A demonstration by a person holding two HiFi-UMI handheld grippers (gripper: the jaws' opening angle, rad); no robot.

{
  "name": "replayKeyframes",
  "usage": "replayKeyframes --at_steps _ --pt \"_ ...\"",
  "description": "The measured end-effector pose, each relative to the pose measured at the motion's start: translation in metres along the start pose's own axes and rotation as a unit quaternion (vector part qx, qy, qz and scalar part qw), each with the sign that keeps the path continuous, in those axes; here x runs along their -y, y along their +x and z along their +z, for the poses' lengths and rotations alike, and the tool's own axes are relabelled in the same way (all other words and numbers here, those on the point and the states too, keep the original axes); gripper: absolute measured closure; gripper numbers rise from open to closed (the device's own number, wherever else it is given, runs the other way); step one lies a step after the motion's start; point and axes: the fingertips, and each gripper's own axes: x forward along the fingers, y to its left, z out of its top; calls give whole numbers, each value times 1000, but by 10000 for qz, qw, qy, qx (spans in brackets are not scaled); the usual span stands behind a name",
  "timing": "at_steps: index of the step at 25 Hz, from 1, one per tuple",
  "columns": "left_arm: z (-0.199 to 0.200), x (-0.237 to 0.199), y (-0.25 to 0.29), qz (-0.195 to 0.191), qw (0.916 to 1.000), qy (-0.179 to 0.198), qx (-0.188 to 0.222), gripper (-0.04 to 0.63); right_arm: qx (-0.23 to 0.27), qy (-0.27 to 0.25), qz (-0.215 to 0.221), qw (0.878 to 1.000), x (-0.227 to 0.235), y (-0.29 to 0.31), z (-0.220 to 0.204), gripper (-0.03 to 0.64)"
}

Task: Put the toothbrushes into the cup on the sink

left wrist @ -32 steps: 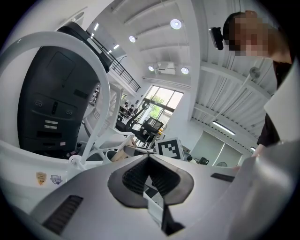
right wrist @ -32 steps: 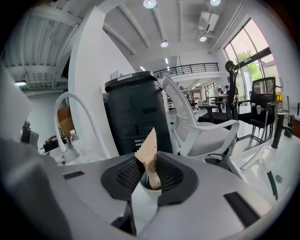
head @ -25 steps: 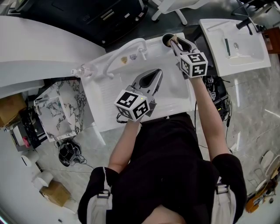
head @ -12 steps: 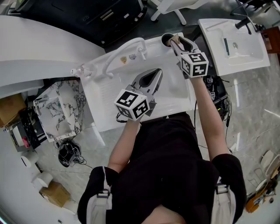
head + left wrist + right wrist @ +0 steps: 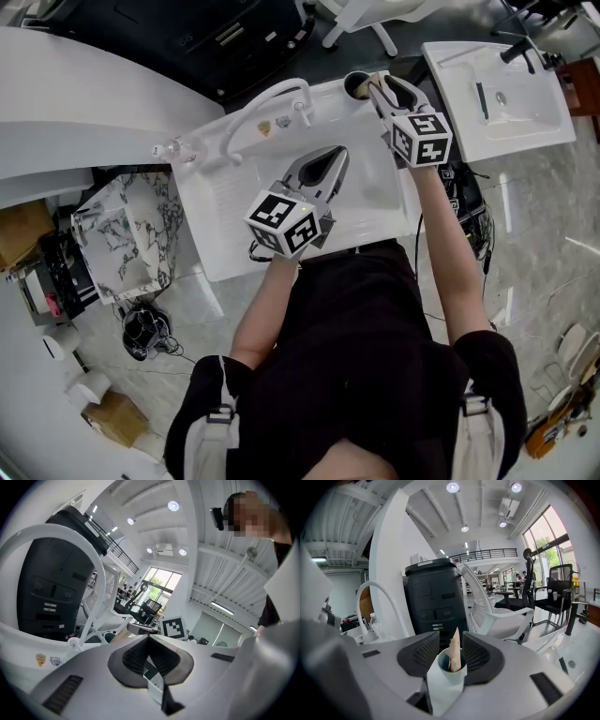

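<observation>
We see the toothbrush [image 5: 454, 651], in its beige wrapper, standing in the cup [image 5: 446, 677] with its long axis upright and its serrated end pointing up; the cup sits at the sink's [image 5: 217, 211] far right corner. The right gripper [image 5: 452, 645] has its jaws spread wide on either side of the cup and grips nothing. The left gripper [image 5: 149, 637] hangs over the basin, pads together and empty. Against a second ago, we find the right jaws wider apart and that gripper drawn slightly back from the cup; the left one is unchanged.
</observation>
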Motion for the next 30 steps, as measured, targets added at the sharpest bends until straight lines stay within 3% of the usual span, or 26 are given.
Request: replayKeyframes --at_steps 15,30 --pt "-4 16 -4 -55 9999 76 39 586 188 -157 238 9994 -20 -34 6 494" --pt "-1 51 0 297 9987 248 328 588 219 -149 976 9949 -47 -95 -12 555"
